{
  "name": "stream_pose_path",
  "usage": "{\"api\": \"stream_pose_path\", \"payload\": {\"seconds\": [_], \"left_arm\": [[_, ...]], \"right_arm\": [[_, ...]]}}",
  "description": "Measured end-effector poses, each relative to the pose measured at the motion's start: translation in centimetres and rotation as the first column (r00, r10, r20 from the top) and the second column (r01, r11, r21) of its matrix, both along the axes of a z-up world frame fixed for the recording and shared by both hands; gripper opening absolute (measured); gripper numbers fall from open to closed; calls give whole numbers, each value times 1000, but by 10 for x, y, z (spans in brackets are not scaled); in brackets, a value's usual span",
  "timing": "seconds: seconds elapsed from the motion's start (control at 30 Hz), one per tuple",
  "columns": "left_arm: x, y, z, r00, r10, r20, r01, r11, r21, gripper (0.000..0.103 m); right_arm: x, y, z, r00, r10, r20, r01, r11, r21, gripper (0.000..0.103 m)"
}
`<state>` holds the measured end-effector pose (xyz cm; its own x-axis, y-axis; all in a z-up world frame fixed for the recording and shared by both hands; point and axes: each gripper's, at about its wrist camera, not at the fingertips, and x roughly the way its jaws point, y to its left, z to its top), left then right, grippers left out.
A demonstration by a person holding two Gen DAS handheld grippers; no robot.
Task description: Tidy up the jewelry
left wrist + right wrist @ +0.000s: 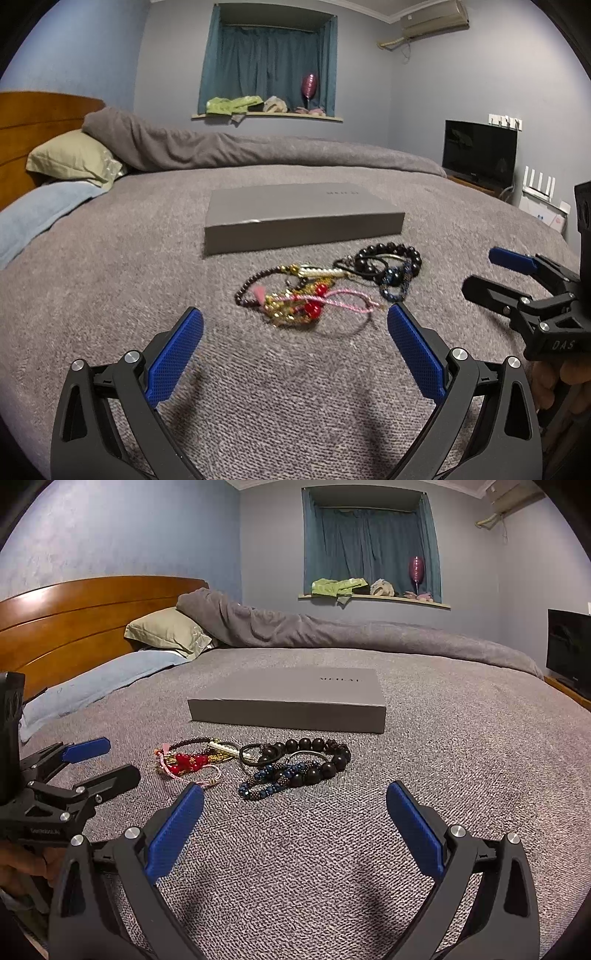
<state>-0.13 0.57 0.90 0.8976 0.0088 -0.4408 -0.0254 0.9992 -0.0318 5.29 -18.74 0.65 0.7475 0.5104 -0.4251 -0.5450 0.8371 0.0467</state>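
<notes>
A pile of jewelry lies on the grey bedspread in front of a closed grey box [295,218] [291,701]. It holds a black bead bracelet [391,254] [321,760], a blue beaded bracelet [397,282] [269,781], a pink cord with red beads [314,301] [188,762], and a dark thin bead strand [245,291]. My left gripper [295,328] is open and empty, just short of the pile. My right gripper [295,805] is open and empty, near the blue bracelet. Each gripper also shows in the other's view, the right one [480,273] and the left one [107,758].
The bed has a wooden headboard [74,616], a green pillow [166,629], a blue pillow [37,214] and a rolled grey duvet [258,147]. A TV [480,151] stands beyond the bed's right edge. A windowsill [266,116] holds clutter.
</notes>
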Motion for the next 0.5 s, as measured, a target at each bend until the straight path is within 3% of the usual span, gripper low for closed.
{"api": "stream_pose_path", "payload": {"seconds": [0.1, 0.3, 0.5], "left_arm": [[2, 3, 3, 1000, 9, 2, -9, 1000, -3, 99], [18, 9, 6, 995, -73, -60, 66, 991, -113, 96], [33, 8, 5, 990, -94, -101, 84, 991, -101, 96]], "right_arm": [[1, 1, 1, 1000, 3, -7, -3, 1000, 5, 98], [6, 1, 6, 999, -41, -9, 41, 999, 13, 98], [14, 0, 5, 997, -7, -71, 10, 999, 39, 98]]}}
